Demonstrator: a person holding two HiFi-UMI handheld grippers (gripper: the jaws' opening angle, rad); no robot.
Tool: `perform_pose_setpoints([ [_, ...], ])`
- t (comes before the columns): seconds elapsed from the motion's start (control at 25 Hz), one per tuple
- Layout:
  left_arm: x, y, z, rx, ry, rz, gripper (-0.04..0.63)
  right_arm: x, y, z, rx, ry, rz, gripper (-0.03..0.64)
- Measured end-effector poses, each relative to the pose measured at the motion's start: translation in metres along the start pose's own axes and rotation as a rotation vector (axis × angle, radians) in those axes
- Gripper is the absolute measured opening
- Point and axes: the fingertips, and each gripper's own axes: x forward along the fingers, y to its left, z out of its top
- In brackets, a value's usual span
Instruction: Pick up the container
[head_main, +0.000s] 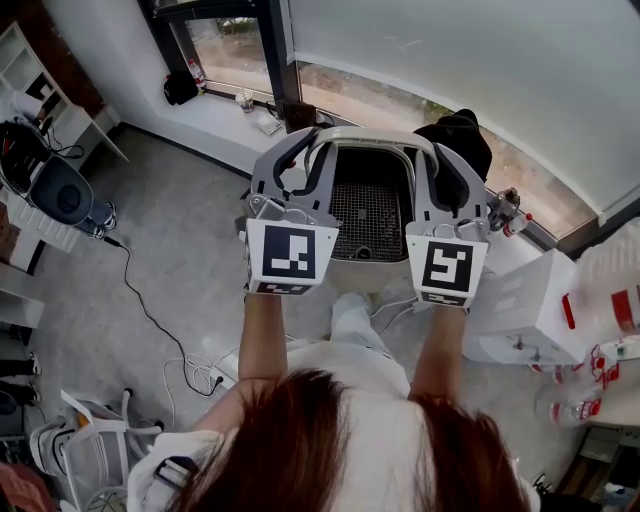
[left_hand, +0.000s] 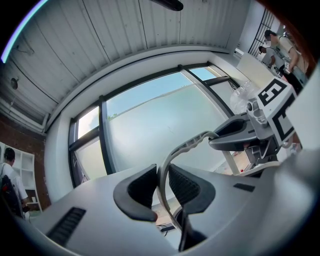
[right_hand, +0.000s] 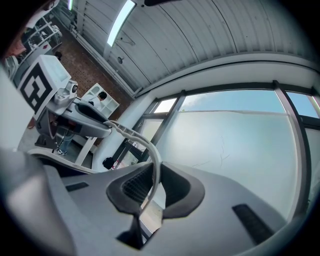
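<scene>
A white container (head_main: 370, 272) with a gridded floor hangs in front of me, held off the ground by its arched handle (head_main: 370, 135). My left gripper (head_main: 297, 160) is shut on the handle's left end; in the left gripper view the handle (left_hand: 187, 145) runs between the ribbed pads of the left gripper (left_hand: 161, 187). My right gripper (head_main: 447, 170) is shut on the right end; in the right gripper view the right gripper (right_hand: 154, 184) pinches the handle (right_hand: 145, 145). Each gripper shows in the other's view: the right gripper (left_hand: 240, 136) and the left gripper (right_hand: 87, 122).
A big window with a sill (head_main: 225, 110) lies just beyond the container, with a cup (head_main: 245, 98) on it. A white cabinet (head_main: 530, 310) with red parts stands at the right. Cables (head_main: 150, 320) trail over the grey floor; a chair (head_main: 90, 455) is at the lower left.
</scene>
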Motion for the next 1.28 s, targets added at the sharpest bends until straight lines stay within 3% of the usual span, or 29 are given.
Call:
perform_pose_setpoints([
  [1.28, -0.003, 0.016, -0.021, -0.043, 0.037, 0.030, 0.087, 0.019, 0.019, -0.001, -0.020, 0.013, 0.044, 0.061],
])
